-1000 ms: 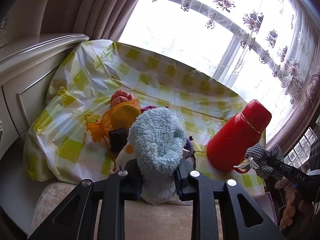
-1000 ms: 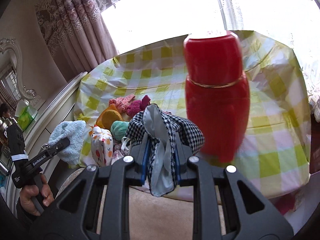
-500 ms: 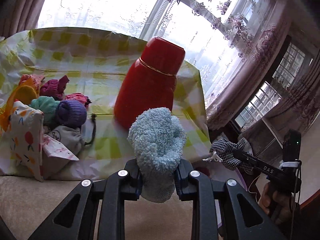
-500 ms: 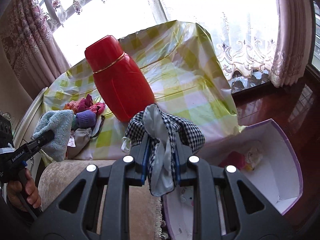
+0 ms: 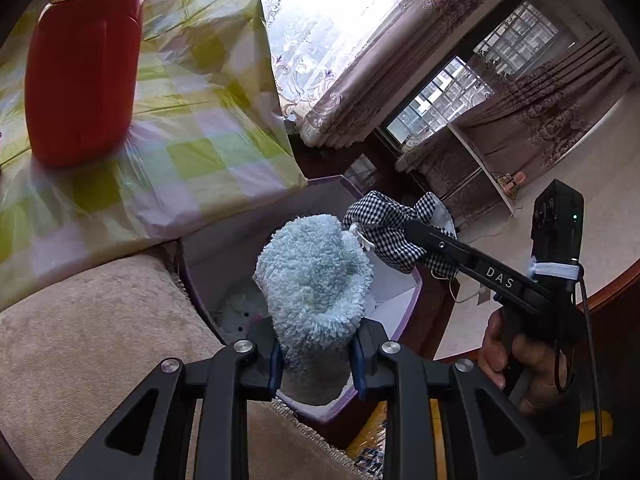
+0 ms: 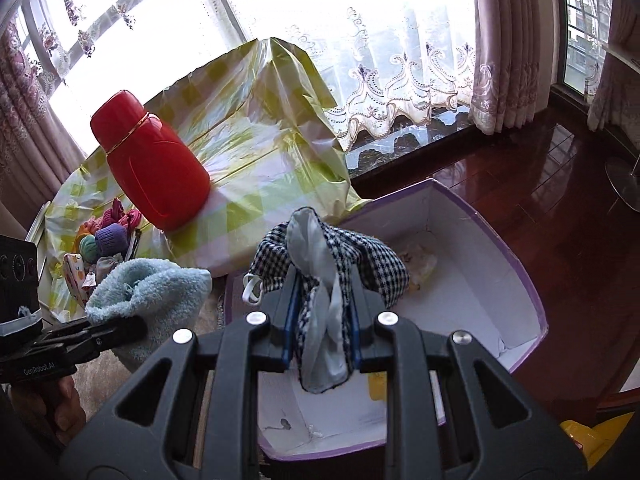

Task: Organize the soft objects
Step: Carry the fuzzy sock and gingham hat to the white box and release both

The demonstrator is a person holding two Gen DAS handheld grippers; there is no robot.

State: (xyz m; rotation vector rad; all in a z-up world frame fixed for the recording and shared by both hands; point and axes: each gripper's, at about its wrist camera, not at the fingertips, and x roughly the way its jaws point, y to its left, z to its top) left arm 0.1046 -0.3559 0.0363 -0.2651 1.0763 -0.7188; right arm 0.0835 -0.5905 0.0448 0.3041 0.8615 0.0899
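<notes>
Below both grippers, a purple-rimmed box (image 6: 524, 280) – left gripper (image 5: 316, 356) clamps a blue fluffy sock (image 5: 316, 280), right gripper (image 6: 322, 344) a checked pouch (image 6: 360, 264); released early, either may land outside.

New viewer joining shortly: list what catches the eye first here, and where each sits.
A big red flask stands on the yellow checked cloth. Nearer, the left gripper clamps a fluffy blue sock and the right gripper a black-and-white checked cloth, both over the open purple-edged box on the floor.
</notes>
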